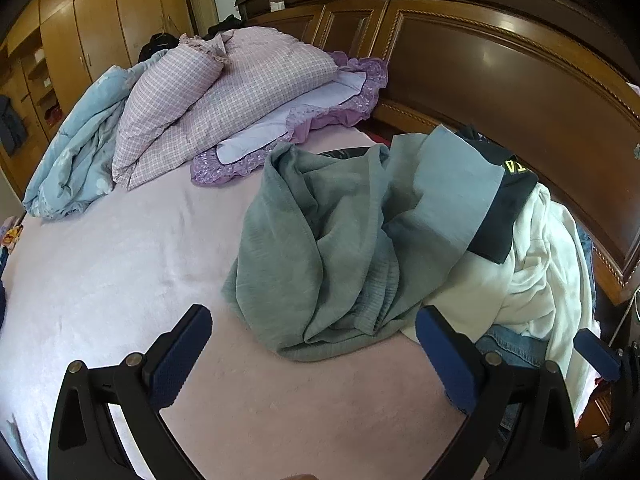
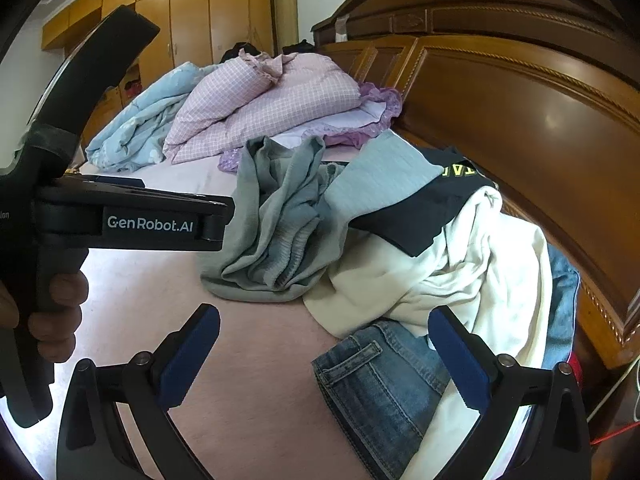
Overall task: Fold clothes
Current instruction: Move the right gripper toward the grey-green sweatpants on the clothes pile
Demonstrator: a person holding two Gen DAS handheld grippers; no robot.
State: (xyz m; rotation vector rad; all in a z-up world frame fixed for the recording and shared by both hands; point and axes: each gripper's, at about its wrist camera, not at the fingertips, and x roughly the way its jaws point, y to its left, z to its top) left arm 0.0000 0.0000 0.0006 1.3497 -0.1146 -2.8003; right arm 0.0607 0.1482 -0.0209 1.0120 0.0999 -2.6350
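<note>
A pile of clothes lies on the pink bed sheet (image 1: 120,260) near the headboard. A crumpled grey-green garment (image 1: 320,240) (image 2: 272,232) is at its front. Behind it lie a light blue-grey cloth (image 1: 448,184), a black garment (image 1: 508,204) (image 2: 420,216) with yellow letters, a white garment (image 1: 532,268) (image 2: 460,272) and blue jeans (image 2: 380,380). My left gripper (image 1: 314,344) hovers open just short of the grey-green garment, holding nothing. My right gripper (image 2: 324,352) is open over the jeans' edge and also holds nothing. A hand (image 2: 60,300) holds the left gripper (image 2: 218,220).
Pink checked pillows (image 1: 224,92) and a light blue quilt (image 1: 84,148) are heaped at the far left of the bed. A dark wooden headboard (image 1: 500,80) runs along the right. Wooden wardrobes (image 1: 100,20) stand behind. Bare sheet lies in front of the clothes.
</note>
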